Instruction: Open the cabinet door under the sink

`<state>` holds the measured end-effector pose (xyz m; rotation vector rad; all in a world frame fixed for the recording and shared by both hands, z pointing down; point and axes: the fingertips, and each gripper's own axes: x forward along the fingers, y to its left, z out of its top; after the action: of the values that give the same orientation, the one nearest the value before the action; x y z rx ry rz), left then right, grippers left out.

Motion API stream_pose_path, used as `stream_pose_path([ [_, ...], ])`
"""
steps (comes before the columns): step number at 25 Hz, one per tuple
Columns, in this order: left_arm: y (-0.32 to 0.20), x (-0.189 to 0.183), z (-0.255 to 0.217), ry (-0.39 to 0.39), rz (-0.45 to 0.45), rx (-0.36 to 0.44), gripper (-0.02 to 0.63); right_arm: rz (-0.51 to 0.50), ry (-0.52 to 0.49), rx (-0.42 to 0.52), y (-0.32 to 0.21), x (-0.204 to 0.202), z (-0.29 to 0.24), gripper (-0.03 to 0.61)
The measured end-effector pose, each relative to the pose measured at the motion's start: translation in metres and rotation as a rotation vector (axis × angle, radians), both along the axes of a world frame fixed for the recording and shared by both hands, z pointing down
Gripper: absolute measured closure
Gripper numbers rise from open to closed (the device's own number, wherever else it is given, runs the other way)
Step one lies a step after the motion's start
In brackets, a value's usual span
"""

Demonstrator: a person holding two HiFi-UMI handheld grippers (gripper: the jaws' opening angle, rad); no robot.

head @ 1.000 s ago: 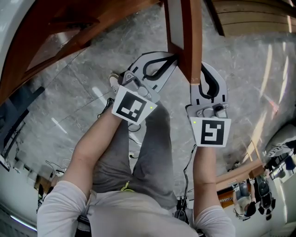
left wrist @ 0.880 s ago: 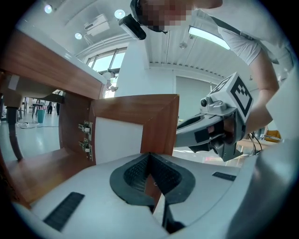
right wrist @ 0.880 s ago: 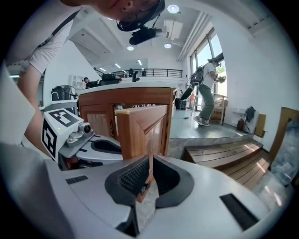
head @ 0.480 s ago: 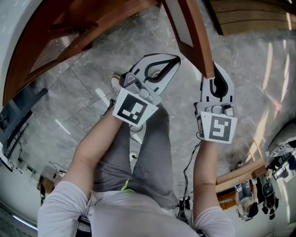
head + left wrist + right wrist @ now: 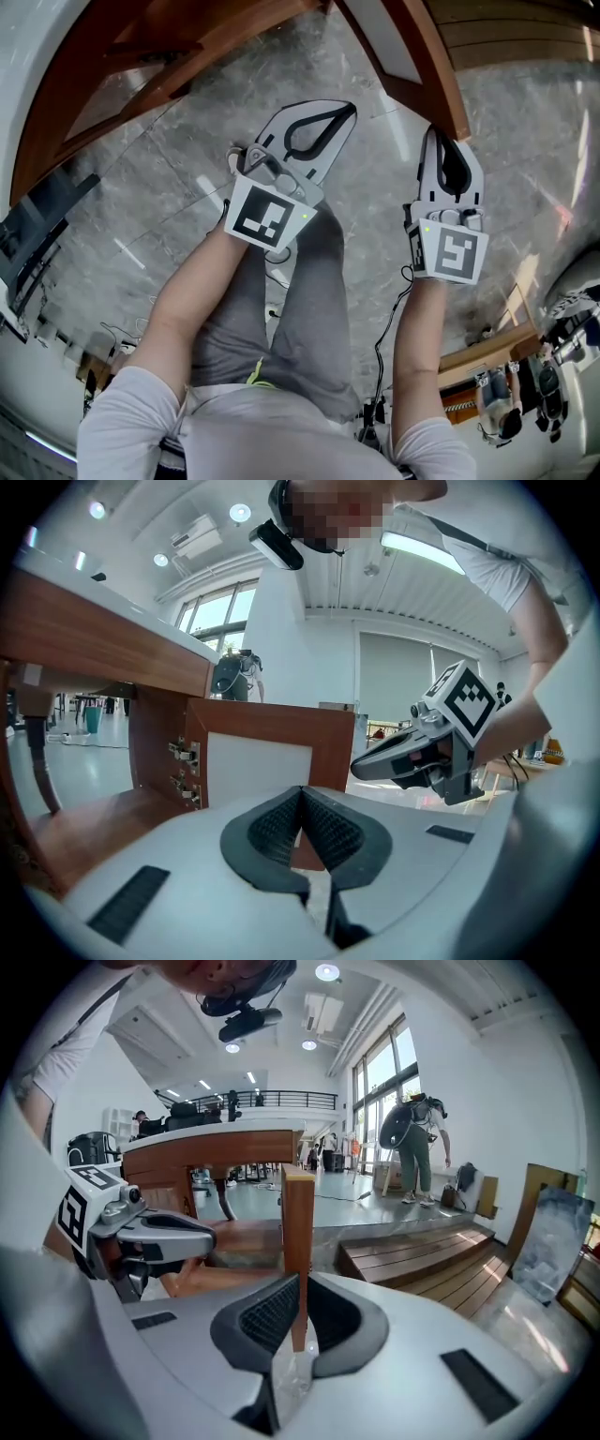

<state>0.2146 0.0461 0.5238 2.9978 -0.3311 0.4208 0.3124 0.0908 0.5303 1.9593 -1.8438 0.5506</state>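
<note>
- The cabinet door stood swung out from the wooden cabinet, its free edge upright between the right gripper's jaws.
- The right gripper was clamped on that edge, with a pad against each face.
- The left gripper hung just left of the door, jaws pressed together with nothing between them.
- Grey marble floor lay beneath both grippers.
</note>
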Motion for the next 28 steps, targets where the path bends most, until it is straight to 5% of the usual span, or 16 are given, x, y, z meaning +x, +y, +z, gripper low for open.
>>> stream_pose_path([
  [16,-0.020,-0.017,-0.065,0.004,-0.046,0.008,0.604,0.016,-0.023,-0.005,0.007,-0.017,-0.056,0.532],
  [28,-0.039,-0.044,-0.159,0.009,-0.074,0.001,0.604,-0.062,-0.033,0.019,-0.026,-0.058,-0.150,0.532],
])
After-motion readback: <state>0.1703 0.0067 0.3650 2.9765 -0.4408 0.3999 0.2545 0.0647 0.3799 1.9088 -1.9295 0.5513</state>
